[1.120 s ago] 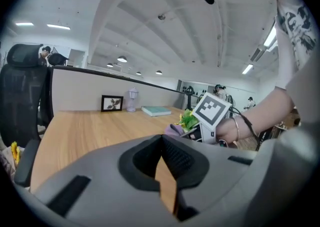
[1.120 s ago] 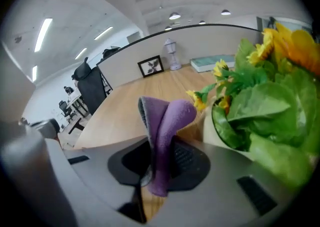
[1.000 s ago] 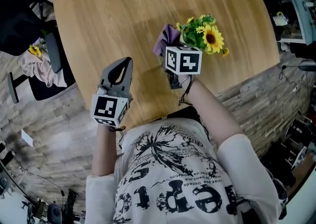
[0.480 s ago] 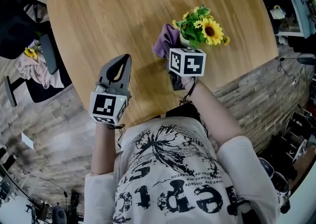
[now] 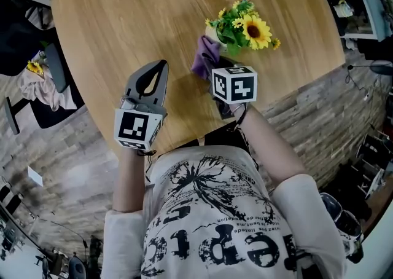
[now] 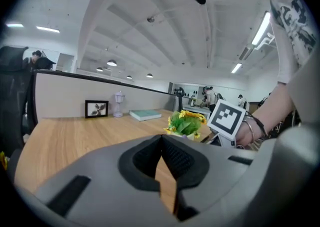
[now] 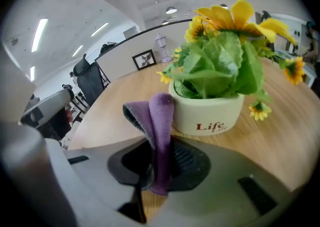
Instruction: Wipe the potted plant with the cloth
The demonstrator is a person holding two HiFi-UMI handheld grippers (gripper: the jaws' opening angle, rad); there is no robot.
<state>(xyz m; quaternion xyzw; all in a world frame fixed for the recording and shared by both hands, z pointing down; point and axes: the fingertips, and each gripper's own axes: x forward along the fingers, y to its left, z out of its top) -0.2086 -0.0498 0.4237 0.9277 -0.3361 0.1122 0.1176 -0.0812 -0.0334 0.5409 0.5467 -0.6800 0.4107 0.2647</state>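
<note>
The right gripper [image 5: 213, 67] sits just right of the middle of the head view, its jaws clamped on a purple cloth [image 5: 204, 59]. In the right gripper view the cloth [image 7: 159, 118] stands up out of the closed jaws as a folded strip, and its upper end reaches the left edge of the cream pot [image 7: 207, 116]. Whether it presses on the pot or only stands just beside it cannot be told. The potted plant [image 5: 241, 24] stands on the round wooden table [image 5: 123, 19] in the upper right of the head view, directly beyond the cloth. It has green leaves, small yellow blooms and one large sunflower [image 5: 255, 31].

The left gripper [image 5: 158, 70] is at centre left of the head view, over bare tabletop and well apart from the plant. Its own view shows the jaws [image 6: 161, 143] pressed together with nothing between them. Beyond them in that view lie the table [image 6: 75, 131], the plant at centre right, and a framed picture [image 6: 96, 108] and a flat book [image 6: 145, 115] at the far edge.
</note>
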